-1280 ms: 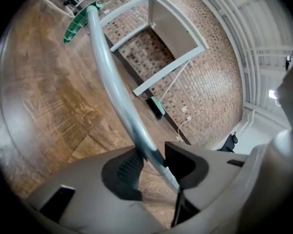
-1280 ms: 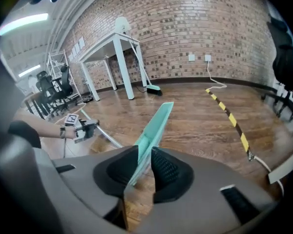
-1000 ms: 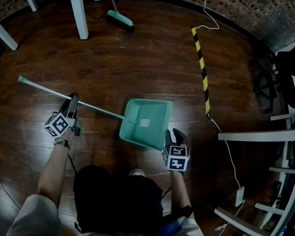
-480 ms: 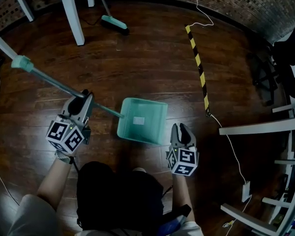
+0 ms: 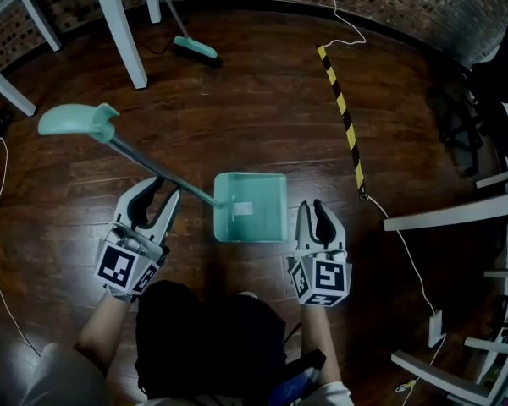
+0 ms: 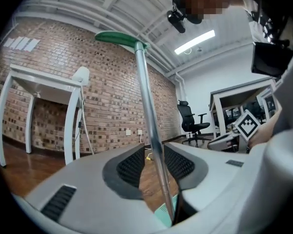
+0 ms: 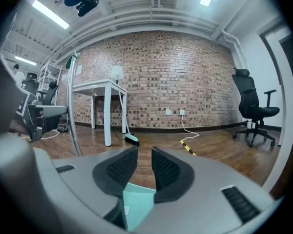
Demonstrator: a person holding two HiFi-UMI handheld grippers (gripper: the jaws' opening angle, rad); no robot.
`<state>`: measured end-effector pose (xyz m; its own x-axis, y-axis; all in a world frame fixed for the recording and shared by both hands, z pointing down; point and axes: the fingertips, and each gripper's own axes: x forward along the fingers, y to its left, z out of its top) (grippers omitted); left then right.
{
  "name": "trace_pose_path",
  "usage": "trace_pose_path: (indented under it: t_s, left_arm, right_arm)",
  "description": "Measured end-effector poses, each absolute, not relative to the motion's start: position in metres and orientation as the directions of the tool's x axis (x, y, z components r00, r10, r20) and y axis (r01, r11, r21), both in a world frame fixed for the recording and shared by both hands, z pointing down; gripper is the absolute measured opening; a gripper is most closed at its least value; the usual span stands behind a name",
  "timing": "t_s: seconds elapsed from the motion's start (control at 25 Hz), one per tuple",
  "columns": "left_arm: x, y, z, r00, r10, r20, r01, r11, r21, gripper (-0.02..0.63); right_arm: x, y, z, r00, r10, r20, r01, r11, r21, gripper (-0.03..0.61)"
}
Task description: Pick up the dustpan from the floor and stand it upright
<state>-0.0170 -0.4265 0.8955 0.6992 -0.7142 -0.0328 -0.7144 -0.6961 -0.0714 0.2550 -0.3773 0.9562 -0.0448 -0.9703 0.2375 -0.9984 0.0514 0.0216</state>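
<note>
At lower centre, the right gripper (image 5: 311,211) clamped the rim of the teal plastic long-handled dustpan (image 5: 251,208). The left gripper (image 5: 158,200), jaws just widening, loosely straddled its metal handle (image 5: 152,169), which had swung up toward upper left, nearing upright.

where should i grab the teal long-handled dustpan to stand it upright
Take the teal long-handled dustpan by its grey metal pole, around the middle, coming in level from the person's side with the jaws across it. The pole is thin, round and straight; the pan body is wide.
</note>
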Motion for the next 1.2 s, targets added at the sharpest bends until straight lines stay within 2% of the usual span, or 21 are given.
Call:
trace_pose_path:
  t_s: [0.24, 0.28, 0.4, 0.56, 0.8, 0.96, 1.08, 1.2]
  left_arm:
    - [-0.027, -0.415, 0.884, 0.685, -0.728, -0.028, -0.725, -0.677, -0.127, 0.137]
    - [-0.029, -0.414, 0.877, 0.68, -0.732, -0.022, -0.729, -0.673, -0.124, 0.127]
    - [-0.028, -0.407, 0.841, 0.676, -0.737, -0.015, -0.73, -0.667, -0.152, 0.011]
    - [-0.029, -0.405, 0.774, 0.665, -0.747, -0.017, -0.738, -0.652, -0.173, 0.011]
    - [-0.04, -0.396, 0.631, 0.609, -0.793, 0.025, -0.786, -0.607, -0.116, 0.009]
    - [-0.051, -0.384, 0.51, 0.567, -0.822, 0.046, -0.807, -0.566, -0.167, 0.009]
    - [-0.048, -0.376, 0.413, 0.543, -0.839, 0.022, -0.827, -0.539, -0.162, 0.009]
    - [-0.046, -0.369, 0.322, 0.527, -0.849, -0.036, -0.841, -0.514, -0.17, 0.009]
  right_arm:
    - [0.233, -0.391, 0.919, -0.101, -0.984, 0.146, -0.993, 0.108, 0.04, 0.098]
    - [0.23, -0.391, 0.906, -0.107, -0.987, 0.123, -0.991, 0.115, 0.061, 0.097]
    - [0.225, -0.388, 0.852, -0.119, -0.991, 0.057, -0.983, 0.125, 0.133, 0.067]
    - [0.221, -0.386, 0.77, -0.149, -0.989, 0.02, -0.975, 0.15, 0.166, 0.018]
    - [0.218, -0.369, 0.621, -0.193, -0.981, 0.02, -0.968, 0.194, 0.161, -0.014]
    - [0.218, -0.356, 0.499, -0.21, -0.977, 0.021, -0.966, 0.211, 0.147, -0.014]
    - [0.225, -0.345, 0.402, -0.223, -0.975, 0.015, -0.962, 0.223, 0.16, -0.014]
    - [0.231, -0.338, 0.314, -0.223, -0.974, -0.044, -0.966, 0.215, 0.146, -0.014]
